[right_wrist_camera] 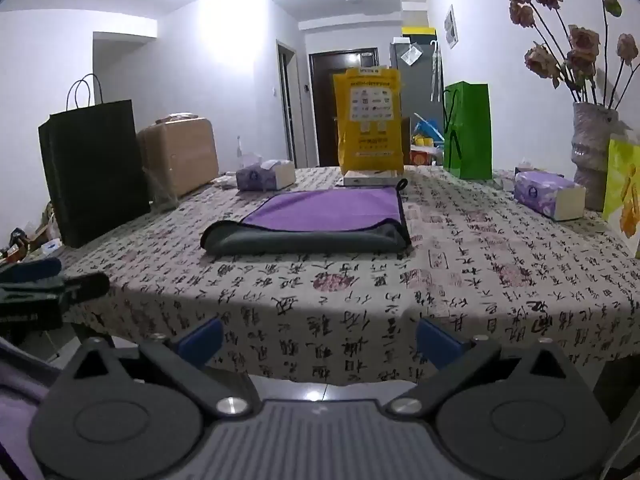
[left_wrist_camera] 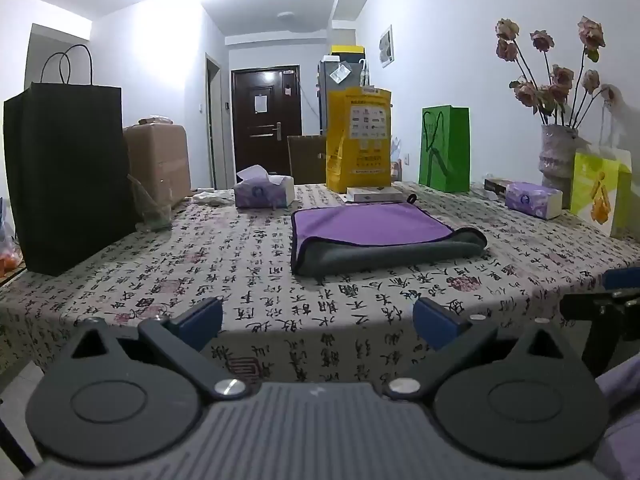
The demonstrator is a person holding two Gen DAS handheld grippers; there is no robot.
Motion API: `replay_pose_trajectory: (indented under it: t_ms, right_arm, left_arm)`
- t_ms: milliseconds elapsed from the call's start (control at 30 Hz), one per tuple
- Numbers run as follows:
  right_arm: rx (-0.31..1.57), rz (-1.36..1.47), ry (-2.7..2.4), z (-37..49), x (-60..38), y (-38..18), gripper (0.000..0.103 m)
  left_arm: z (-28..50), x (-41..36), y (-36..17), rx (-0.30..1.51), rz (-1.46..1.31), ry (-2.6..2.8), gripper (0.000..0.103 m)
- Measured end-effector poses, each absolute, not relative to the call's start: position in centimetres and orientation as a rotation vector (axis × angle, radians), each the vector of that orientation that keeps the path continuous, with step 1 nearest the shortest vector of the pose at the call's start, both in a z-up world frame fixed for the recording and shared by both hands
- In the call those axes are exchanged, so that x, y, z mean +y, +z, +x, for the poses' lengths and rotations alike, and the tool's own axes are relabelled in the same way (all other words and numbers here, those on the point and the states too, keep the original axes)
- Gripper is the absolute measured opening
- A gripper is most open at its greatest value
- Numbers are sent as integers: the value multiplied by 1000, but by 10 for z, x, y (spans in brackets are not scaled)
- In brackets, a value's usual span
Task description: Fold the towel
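Note:
A purple towel [left_wrist_camera: 372, 224] with a grey underside lies on the patterned tablecloth [left_wrist_camera: 240, 264], its near edge folded over so a grey band faces me. It also shows in the right wrist view [right_wrist_camera: 328, 210]. My left gripper [left_wrist_camera: 318, 322] is open and empty, held back off the table's near edge. My right gripper [right_wrist_camera: 318, 342] is open and empty, also off the near edge. The right gripper shows at the right edge of the left view [left_wrist_camera: 608, 304], and the left gripper at the left edge of the right view [right_wrist_camera: 48, 280].
A black paper bag [left_wrist_camera: 68, 172] stands at the left. Two tissue packs [left_wrist_camera: 262, 192] [left_wrist_camera: 532, 200], a yellow bag [left_wrist_camera: 358, 140], a green bag [left_wrist_camera: 444, 148], a vase of dried roses [left_wrist_camera: 558, 156] and a light green bag [left_wrist_camera: 600, 192] ring the back and right.

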State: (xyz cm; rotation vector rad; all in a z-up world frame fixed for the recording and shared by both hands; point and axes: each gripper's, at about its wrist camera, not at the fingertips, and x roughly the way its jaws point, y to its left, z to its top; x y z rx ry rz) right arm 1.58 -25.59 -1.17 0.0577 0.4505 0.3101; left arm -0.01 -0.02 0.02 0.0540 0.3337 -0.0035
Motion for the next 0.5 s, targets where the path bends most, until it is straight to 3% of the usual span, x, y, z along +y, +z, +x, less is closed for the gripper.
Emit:
replay_pose_trajectory:
  t_ms: [500]
  right_arm:
    - [457,57,319,17,-256,-12,103]
  left_arm:
    - [0,-2,-2,353,60,-31,103]
